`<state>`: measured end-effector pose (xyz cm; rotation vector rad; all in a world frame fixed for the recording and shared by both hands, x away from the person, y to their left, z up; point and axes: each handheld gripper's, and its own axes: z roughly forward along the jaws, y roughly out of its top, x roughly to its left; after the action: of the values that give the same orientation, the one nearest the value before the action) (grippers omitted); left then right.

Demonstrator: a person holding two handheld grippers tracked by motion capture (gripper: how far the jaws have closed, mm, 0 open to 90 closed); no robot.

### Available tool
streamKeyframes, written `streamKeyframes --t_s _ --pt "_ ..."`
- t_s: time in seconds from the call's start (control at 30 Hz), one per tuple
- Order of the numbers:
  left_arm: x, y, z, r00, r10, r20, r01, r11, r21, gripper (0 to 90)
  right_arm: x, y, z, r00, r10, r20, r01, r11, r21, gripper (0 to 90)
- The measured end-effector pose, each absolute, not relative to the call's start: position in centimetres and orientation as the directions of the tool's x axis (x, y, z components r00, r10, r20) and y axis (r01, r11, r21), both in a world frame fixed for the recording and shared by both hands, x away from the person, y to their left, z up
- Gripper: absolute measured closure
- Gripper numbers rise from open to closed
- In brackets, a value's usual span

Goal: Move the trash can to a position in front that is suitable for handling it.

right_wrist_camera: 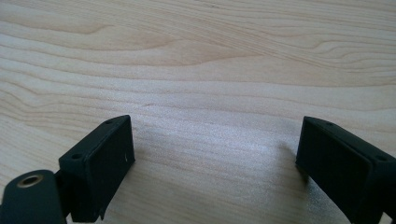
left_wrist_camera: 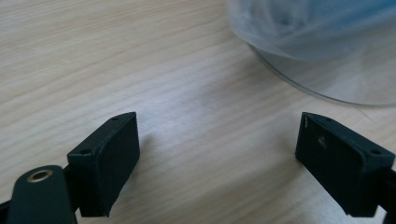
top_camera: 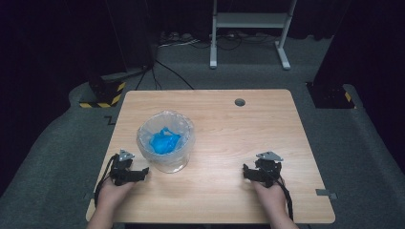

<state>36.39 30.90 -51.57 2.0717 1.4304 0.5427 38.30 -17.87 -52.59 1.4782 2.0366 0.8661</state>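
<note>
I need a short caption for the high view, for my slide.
Two open grippers, left and right, rest beside a bag-lined clear bin.

A light wooden worktop is sitting on grey carpet, with a small round hole showing near its far edge. Behind it a white metal stand is standing among what look like dark cables, while yellow-and-black striped bases are flanking the worktop's far corners.

The blue thing (blurred behind clear plastic lining) cannot be identified.
</note>
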Motion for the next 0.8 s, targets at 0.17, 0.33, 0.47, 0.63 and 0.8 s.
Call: streamKeyframes --t_s 0.17,0.33,0.47,0.63,0.8 --pt "36.6 30.5 -50.4 0.305 0.952 0.012 0.724 -0.240 0.647 14.5 38.5 -18.1 -52.6 -0.319 0.948 -0.008 0.649 0.225 0.726 11.6" --pt "36.3 30.2 -50.5 0.292 0.957 0.006 0.721 -0.224 0.656 14.3 38.7 -18.1 -52.6 -0.317 0.948 -0.009 0.650 0.224 0.726 11.9" --pt "36.1 30.5 -49.9 0.308 0.951 0.022 0.728 -0.250 0.638 14.6 38.5 -18.1 -52.6 -0.310 0.951 -0.008 0.650 0.219 0.727 12.8" --pt "35.6 31.4 -48.6 0.340 0.940 -0.037 0.713 -0.232 0.661 15.0 38.4 -18.0 -52.6 -0.301 0.954 -0.011 0.652 0.214 0.728 13.3" --pt "34.9 31.4 -46.7 0.340 0.940 0.035 0.703 -0.279 0.654 16.2 38.4 -17.9 -52.6 -0.302 0.953 -0.015 0.649 0.217 0.729 12.7"
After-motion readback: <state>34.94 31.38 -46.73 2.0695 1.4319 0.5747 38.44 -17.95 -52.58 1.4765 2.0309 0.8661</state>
